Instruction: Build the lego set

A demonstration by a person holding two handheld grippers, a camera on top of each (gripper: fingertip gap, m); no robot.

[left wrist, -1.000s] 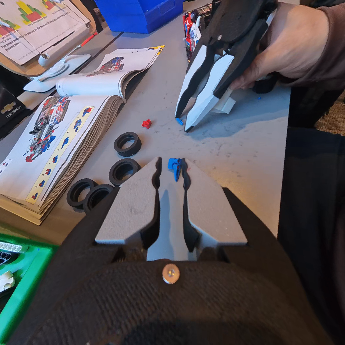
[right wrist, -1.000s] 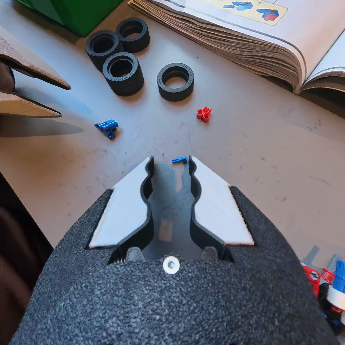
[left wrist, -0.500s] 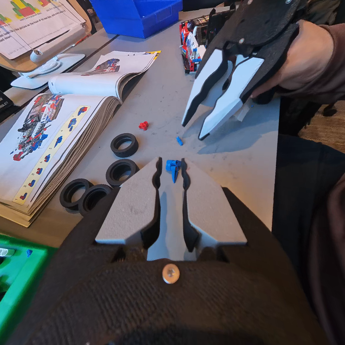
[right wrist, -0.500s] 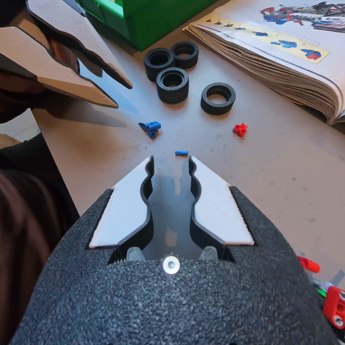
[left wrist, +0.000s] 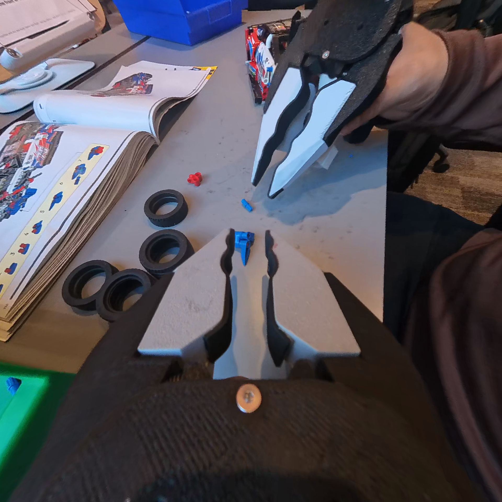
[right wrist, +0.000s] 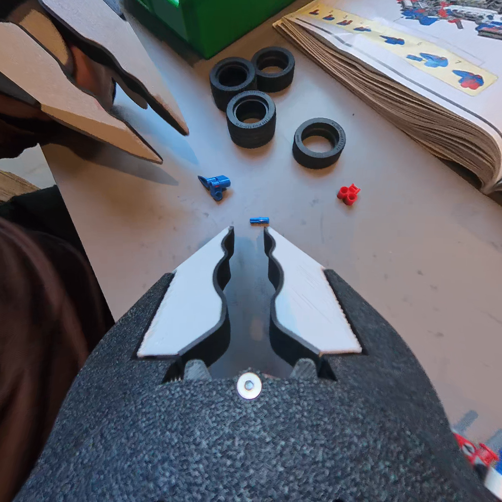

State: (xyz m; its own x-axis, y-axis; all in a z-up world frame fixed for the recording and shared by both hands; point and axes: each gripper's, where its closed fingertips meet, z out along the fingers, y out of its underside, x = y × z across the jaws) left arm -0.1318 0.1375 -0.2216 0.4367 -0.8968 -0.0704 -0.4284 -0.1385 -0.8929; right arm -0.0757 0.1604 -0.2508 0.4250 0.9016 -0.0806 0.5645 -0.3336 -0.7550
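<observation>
— Where are your two grippers right now?

— My left gripper (left wrist: 247, 234) hangs low over the grey tabletop (left wrist: 326, 244) with its jaws apart, and the small blue angled lego connector (left wrist: 244, 244) lies on the table in the gap between the tips, close to the left one. I can't tell whether that tip touches it. My right gripper (right wrist: 248, 228) also has its jaws apart and holds nothing; the tiny blue lego pin (right wrist: 259, 220) lies on the table just ahead of its tips, crosswise to them.

— And the other pieces?

— A small red lego connector (right wrist: 348, 193) sits off to the right of the pin in the right wrist view, well apart from both grippers. Four black rubber lego tyres (left wrist: 165, 204) lie flat near the thick open instruction booklet (left wrist: 81, 176): one alone, the other three bunched together. The blue connector lies between those tyres and the pin.

— Anything built yet?

— A partly built red, white and blue lego model (left wrist: 259, 62) stands at the far side of the table, behind my right gripper. A green plastic bin (right wrist: 217, 24) sits at the table's edge by my left gripper, and a blue plastic bin (left wrist: 184, 19) beyond the booklet.
</observation>
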